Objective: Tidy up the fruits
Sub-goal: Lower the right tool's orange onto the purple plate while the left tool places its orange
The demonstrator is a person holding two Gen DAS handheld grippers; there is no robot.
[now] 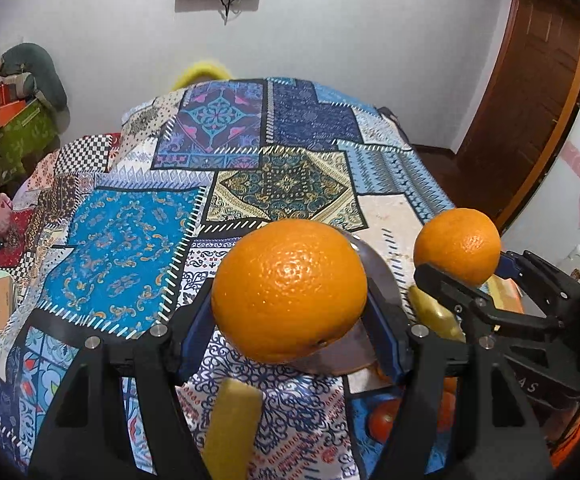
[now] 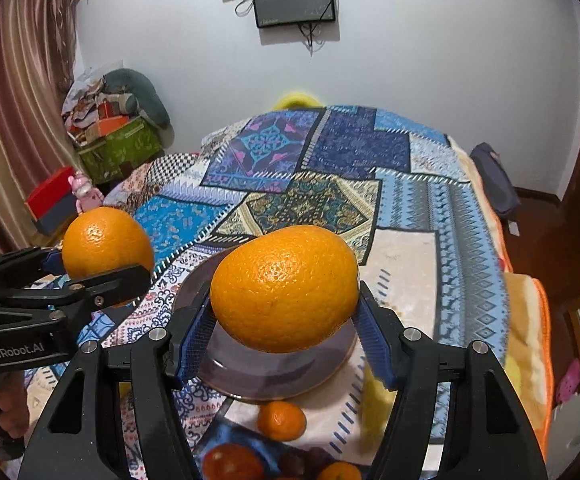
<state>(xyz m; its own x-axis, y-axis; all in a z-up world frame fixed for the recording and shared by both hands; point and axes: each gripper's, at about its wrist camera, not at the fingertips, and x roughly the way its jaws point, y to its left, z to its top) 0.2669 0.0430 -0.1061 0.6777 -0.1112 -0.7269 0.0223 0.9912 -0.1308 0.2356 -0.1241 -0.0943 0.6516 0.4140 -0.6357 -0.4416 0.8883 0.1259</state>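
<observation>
1. Left gripper [image 1: 290, 312]: closed on an orange [image 1: 289, 290], held above the patchwork bedspread [image 1: 129, 240].
2. Right gripper [image 2: 285, 320]: clamped on a second orange [image 2: 284, 288], over a glass plate [image 2: 290, 376].
3. Below: small tangerine [image 2: 281, 420], beside a banana [image 2: 376, 404].
</observation>
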